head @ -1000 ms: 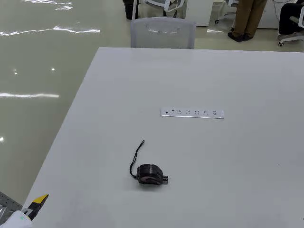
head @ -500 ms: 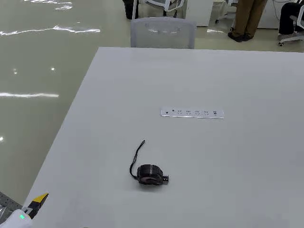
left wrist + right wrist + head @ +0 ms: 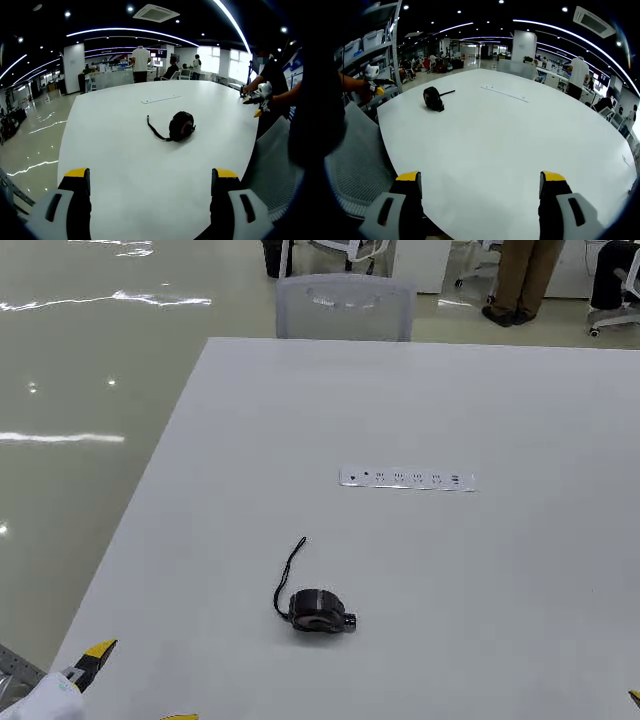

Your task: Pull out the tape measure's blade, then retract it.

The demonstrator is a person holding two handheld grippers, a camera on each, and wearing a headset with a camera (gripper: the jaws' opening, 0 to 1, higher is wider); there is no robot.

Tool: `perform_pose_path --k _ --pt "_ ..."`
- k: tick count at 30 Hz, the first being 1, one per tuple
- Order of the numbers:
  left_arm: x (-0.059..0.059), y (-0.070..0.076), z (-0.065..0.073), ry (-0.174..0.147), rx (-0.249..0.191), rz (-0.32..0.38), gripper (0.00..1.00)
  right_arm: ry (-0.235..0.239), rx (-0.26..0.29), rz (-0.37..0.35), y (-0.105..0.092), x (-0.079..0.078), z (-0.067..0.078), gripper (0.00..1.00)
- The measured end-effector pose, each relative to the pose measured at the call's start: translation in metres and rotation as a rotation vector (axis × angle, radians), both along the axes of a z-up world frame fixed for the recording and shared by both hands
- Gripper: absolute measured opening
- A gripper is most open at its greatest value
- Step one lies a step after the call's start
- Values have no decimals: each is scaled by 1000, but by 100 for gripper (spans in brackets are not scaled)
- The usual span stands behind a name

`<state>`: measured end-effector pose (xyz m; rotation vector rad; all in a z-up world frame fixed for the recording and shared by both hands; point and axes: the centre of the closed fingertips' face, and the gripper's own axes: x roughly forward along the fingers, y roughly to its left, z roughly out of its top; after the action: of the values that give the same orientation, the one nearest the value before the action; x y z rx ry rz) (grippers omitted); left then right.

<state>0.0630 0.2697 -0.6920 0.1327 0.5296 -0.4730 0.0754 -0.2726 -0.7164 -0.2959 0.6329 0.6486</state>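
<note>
A small black tape measure lies on the white table with its blade in and its black wrist strap trailing away from me. My left gripper enters at the bottom left corner, well short of the tape. In the left gripper view the tape measure lies ahead of the open yellow-tipped left gripper, with nothing between the jaws. The right gripper is open too, and the tape measure sits far off to its upper left. One yellow tip of the right gripper shows at the bottom right edge.
A flat white power strip is set into the table beyond the tape. A grey mesh chair stands at the far edge. People stand in the background. The table's left edge drops to a glossy floor.
My left gripper has risen further into the head view, so a second yellow tip shows. A tip of the right gripper has appeared at the bottom right. The tape measure has not moved.
</note>
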Motion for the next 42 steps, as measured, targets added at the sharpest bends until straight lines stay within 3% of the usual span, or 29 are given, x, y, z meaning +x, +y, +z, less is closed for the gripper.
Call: perform_pose_path --k 3,19,28,42 --pt "5 -4 4 -4 5 -12 99 -2 2 6 2 5 1 100" --pt "36 -15 -2 -3 14 -91 99 -4 -4 27 14 23 6 100" --pt "44 -23 -4 9 19 -131 99 -1 -8 46 19 28 2 99" --pt "75 -47 -3 1 27 -242 99 21 -6 123 49 45 0 99"
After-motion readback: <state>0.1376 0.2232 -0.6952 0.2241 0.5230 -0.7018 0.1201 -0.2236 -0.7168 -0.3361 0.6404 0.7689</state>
